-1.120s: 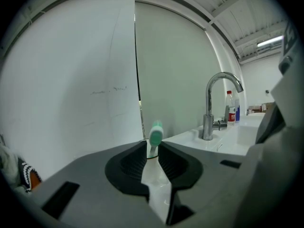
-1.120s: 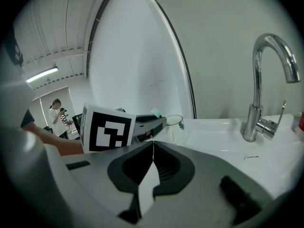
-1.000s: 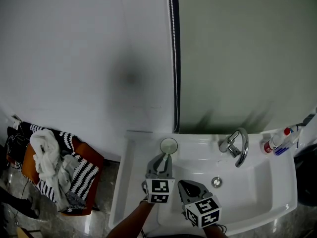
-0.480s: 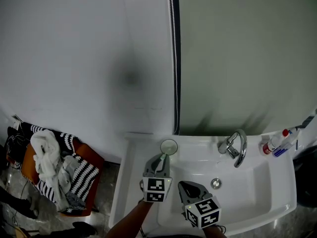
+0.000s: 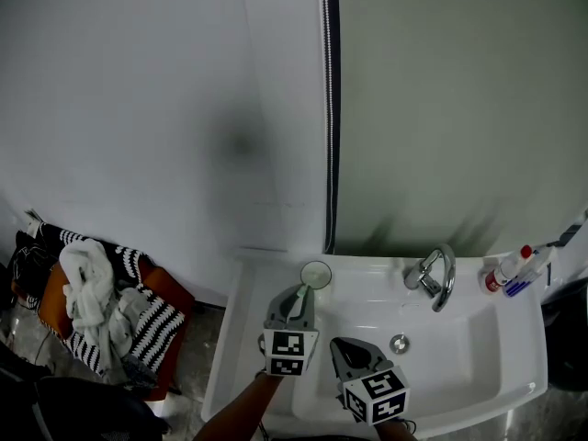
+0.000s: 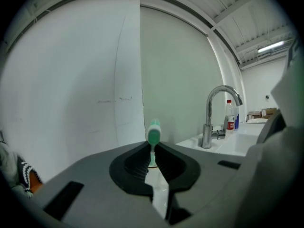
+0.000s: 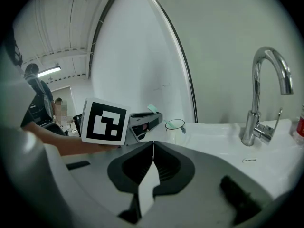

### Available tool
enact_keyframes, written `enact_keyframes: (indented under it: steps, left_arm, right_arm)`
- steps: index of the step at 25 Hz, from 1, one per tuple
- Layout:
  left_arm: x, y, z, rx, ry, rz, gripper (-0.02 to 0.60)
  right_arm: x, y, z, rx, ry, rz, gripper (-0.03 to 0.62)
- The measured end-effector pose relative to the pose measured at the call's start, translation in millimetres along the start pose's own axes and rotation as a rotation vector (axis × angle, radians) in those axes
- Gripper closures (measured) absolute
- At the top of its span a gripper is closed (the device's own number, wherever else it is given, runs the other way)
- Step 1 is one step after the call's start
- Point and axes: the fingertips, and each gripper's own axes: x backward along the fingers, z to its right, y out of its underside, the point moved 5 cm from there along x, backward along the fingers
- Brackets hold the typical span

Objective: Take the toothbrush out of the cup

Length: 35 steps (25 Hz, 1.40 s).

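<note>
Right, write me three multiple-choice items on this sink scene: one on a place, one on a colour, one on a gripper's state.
1. Where does the cup stand?
A. at the back left corner of the sink
B. at the sink's front right corner
C. in the middle of the basin

2. What colour is the toothbrush head?
A. red
B. green
C. black

3. What state is the right gripper in?
A. shut on the toothbrush
B. wide open
C. shut, with nothing held

Answers:
1 A: the head view shows the cup on the rim at the back left, near the wall.
2 B: the left gripper view shows a green head poking up above the jaws.
3 C: the right gripper view shows its jaws together with nothing between them. The toothbrush is in the left gripper, whose jaws have just been closing and now pinch it.
</note>
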Motion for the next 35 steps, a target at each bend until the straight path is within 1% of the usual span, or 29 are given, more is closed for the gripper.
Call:
enact_keyframes:
  steps: [11, 20, 22, 25, 28, 30, 32, 35]
  left_arm:
    - [21.0, -19.2, 1.7, 0.009, -0.024, 0.046, 0.546]
    - [44.6, -33.4, 5.7, 0.014, -0.062, 0.076, 0.546]
    - [50.8, -35.3, 9.9, 0.031, -0.064, 0.077, 0.546]
    - [60.7, -40.4, 15.9, 0.080, -0.076, 0.096, 0.546]
    - [69.5, -39.0, 17.5, 0.051, -0.099, 0.105, 0.546]
    - [76.5, -43.2, 22.6, 0.077, -0.105, 0.105, 0.546]
    - [83.4, -44.3, 26.4, 0.087, -0.115, 0.108, 0.546]
    - [92.4, -40.9, 28.8, 0.061, -0.135, 0.095, 0.546]
  right_arm:
    - [9.8, -0.9, -7.8, 0.012, -0.016, 0.014, 0.582]
    - [18.8, -3.8, -13.0, 0.027, -0.050, 0.023, 0.582]
    - [22.2, -3.0, -12.8, 0.028, -0.058, 0.024, 0.582]
    - [27.3, -3.7, -14.9, 0.035, -0.072, 0.026, 0.582]
    - [32.5, -3.8, -16.4, 0.044, -0.084, 0.029, 0.582]
    - [36.0, -4.4, -16.0, 0.048, -0.092, 0.032, 0.582]
    - [40.1, -4.8, -16.4, 0.054, -0.100, 0.037, 0.582]
    - [45.4, -6.2, -16.7, 0.065, -0.112, 0.044, 0.582]
